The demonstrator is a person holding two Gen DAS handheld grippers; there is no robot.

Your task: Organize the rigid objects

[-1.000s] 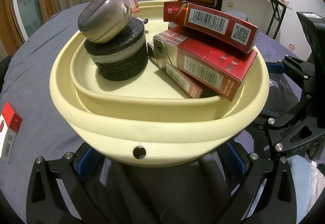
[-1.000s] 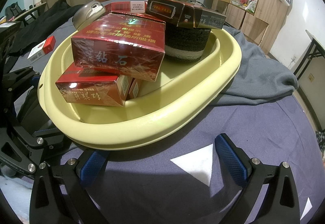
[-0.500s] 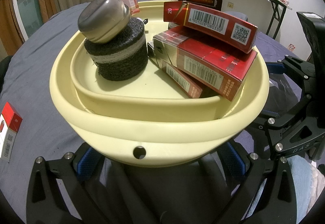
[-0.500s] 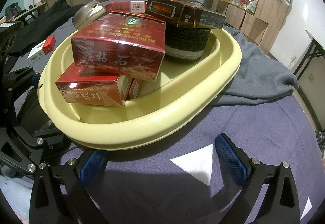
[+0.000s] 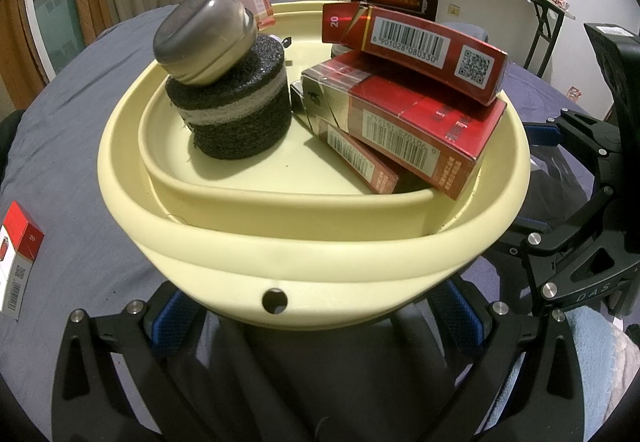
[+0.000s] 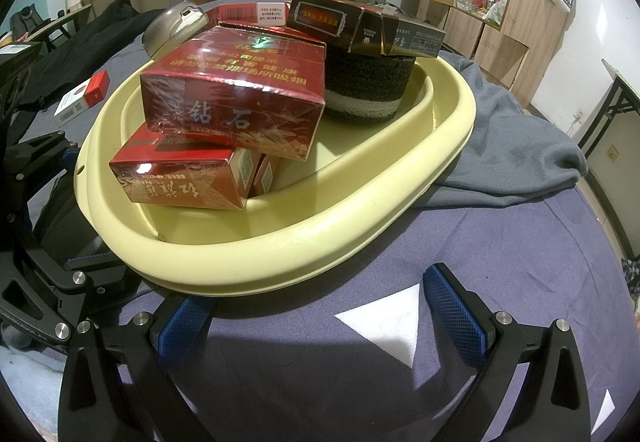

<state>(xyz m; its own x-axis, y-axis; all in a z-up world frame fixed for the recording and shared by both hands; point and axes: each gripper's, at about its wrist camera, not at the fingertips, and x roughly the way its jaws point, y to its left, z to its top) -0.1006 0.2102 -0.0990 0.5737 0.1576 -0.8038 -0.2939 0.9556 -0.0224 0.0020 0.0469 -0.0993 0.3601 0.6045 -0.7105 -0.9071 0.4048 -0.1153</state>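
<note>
So both grippers are parked at the rim of the pale yellow plastic basin (image 5: 312, 258), jaws spread wide on each and nothing pinched. The left gripper (image 5: 316, 312) has the basin wall right between its blue pads (image 5: 170, 322), low under the rim, which looks to me like it's steadying the basin or lining up to lift it. The right gripper (image 6: 324, 312) sits at another stretch of rim, one pad tucked under the lip, the other out over the purple-grey bedsheet (image 6: 500, 250).

Just ahead of the left jaws, the stuff is already sorted: a stack of red cardboard cigarette cartons (image 5: 412, 129) leans against the far right wall, probably because they're too long to lie flat. To the left stands a black foam cylinder with a grey band (image 5: 236, 113) with a rounded grey metal tin (image 5: 204, 37) tilted on top.

One loose red-and-white cigarette pack (image 5: 18, 254) lies on the sheet, well off to the left of the jaws, so I'd guess that's next
</note>
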